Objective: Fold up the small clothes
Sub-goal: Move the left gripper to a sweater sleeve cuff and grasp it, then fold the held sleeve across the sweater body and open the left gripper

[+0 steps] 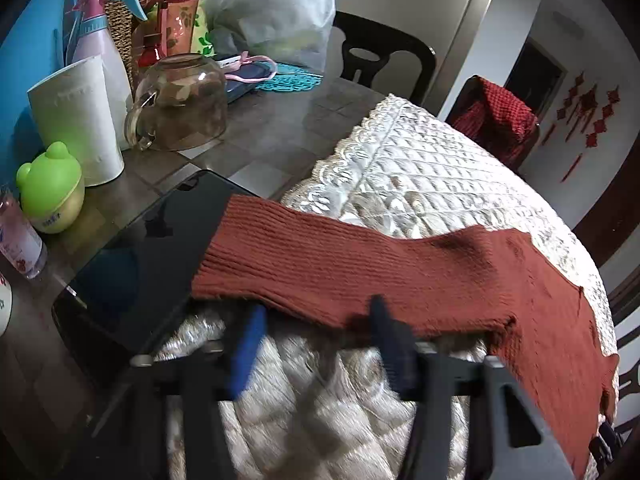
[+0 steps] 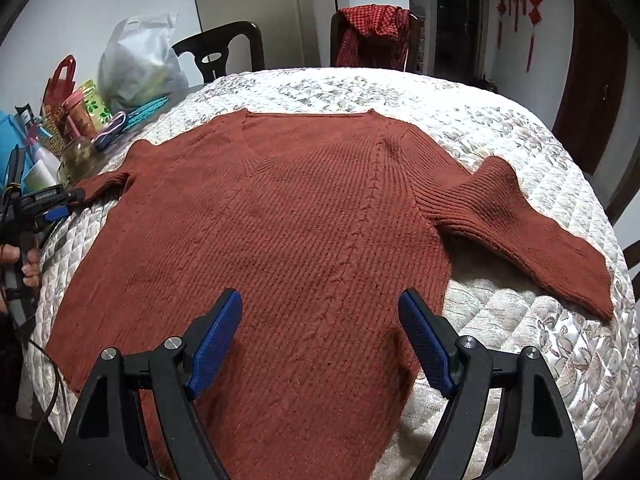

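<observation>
A rust-red knit sweater (image 2: 280, 220) lies spread flat on a quilted white cover (image 2: 500, 152) that drapes the surface, its neckline toward the far edge and its hem toward the near edge. Its right sleeve (image 2: 520, 224) angles outward and down across the cover; its left sleeve (image 1: 320, 264) stretches toward the cluttered side, the cuff reaching over a black tablet (image 1: 152, 256). The left gripper (image 1: 316, 316) sits at the lower edge of that sleeve, its fingers (image 1: 248, 344) narrowed and blurred; one dark fingertip overlaps the knit edge, but whether the fingers pinch the fabric cannot be told. In the right wrist view a hand (image 2: 28, 260) holds this gripper at the left edge of the picture. The right gripper (image 2: 320, 316) hovers above the sweater's lower body with its blue-padded fingers (image 2: 216, 344) wide apart, nothing between them. Beyond the tablet stand a green frog-shaped jar (image 1: 52, 188), a paper roll (image 1: 76, 120), an upturned glass jug (image 1: 180, 104), a spray bottle (image 1: 100, 40) and a white plastic bag (image 1: 276, 12). Two dark chairs (image 2: 220, 52) stand at the far side, one draped with a red checked cloth (image 2: 372, 36).
</observation>
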The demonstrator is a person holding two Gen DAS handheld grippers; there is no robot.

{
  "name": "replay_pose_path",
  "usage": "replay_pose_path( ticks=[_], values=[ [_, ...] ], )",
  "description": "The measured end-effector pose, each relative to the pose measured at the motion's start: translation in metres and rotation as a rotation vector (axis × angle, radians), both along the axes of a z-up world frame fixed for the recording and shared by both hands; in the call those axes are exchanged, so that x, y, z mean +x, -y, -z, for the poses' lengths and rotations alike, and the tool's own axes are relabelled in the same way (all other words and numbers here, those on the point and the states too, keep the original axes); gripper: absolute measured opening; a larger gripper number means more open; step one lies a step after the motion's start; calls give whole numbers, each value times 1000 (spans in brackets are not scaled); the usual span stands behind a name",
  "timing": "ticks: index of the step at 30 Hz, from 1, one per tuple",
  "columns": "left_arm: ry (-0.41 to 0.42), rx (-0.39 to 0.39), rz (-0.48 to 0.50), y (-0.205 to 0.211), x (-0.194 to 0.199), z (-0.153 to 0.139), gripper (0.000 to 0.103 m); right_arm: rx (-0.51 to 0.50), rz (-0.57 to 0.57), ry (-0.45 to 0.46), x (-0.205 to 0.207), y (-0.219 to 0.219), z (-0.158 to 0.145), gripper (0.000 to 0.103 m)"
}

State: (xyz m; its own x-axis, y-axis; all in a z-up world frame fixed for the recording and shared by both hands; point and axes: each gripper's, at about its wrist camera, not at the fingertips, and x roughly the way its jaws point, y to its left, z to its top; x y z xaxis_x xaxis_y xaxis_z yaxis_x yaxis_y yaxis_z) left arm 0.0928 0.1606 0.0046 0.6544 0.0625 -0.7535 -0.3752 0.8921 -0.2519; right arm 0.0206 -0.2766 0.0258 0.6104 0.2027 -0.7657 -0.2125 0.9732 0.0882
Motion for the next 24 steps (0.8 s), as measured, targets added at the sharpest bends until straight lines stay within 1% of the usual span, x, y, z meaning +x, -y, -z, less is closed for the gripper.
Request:
replay_pose_path(
  ticks=[2,4,5,7,11,14,17,20,24],
  values=[
    [-3,-16,-7,-5,4,0,22,2,0,-1,1,1,1,80],
    [0,-46,5,-7,7,-1,13,7,0,-1,1,1,1,80],
    [6,-47,11,-6,8,-4,11,10,2,0,1,2,1,80],
    [34,-28,30,-1,9,-15,9,14,3,2,0,4,1,80],
    [126,-21,120,22,11,-48,9,27,11,4,0,7,0,80],
    [186,-11,217,51,19,-74,9,37,14,2,0,9,1,80],
    [227,-15,329,87,30,-93,9,39,19,6,0,11,0,80],
    [237,-32,449,128,44,-100,9,44,28,9,0,14,-2,80],
    [202,-67,612,187,56,-87,9,49,35,13,-1,16,-5,80]
  ],
)
